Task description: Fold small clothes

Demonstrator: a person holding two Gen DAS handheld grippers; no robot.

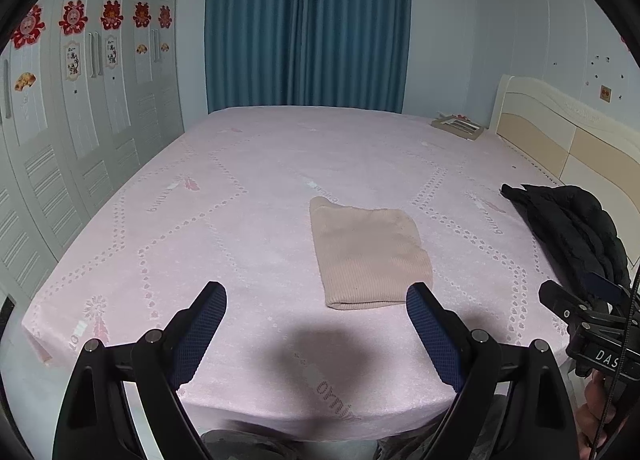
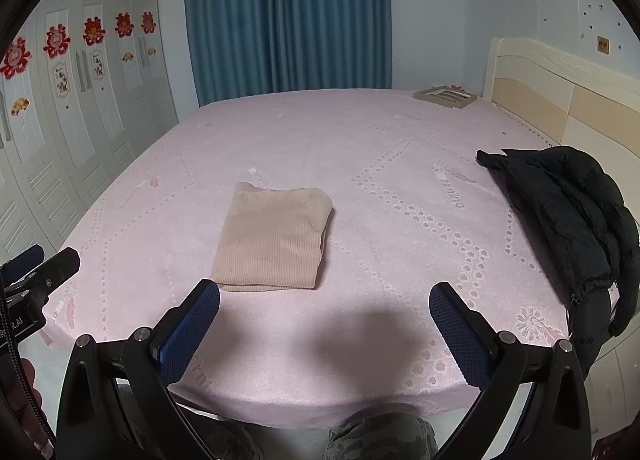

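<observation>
The beige garment [image 1: 370, 256] lies folded into a compact rectangle on the pink bed [image 1: 248, 187], well apart from the black jacket [image 1: 572, 227] at the bed's side. The left gripper [image 1: 316, 312] and right gripper [image 2: 324, 312] hover above the near edge, jaws wide open, holding nothing. Judgement: the fold appears complete, so both grippers stand clear.

- My right gripper [image 1: 580, 316] shows only in part at the left wrist view's right edge, so its jaws' spread can't be read there.
- The black jacket [image 2: 568, 219], right of the folded beige garment [image 2: 276, 236], droops over the bed's [image 2: 360, 131] edge; its lower end is hidden.
- The garment's inner layers are tucked out of sight.
- The flat frame-like thing [image 2: 445, 95] far behind the garment is too small to identify.
- My legs below the bed's near edge are cut off.
</observation>
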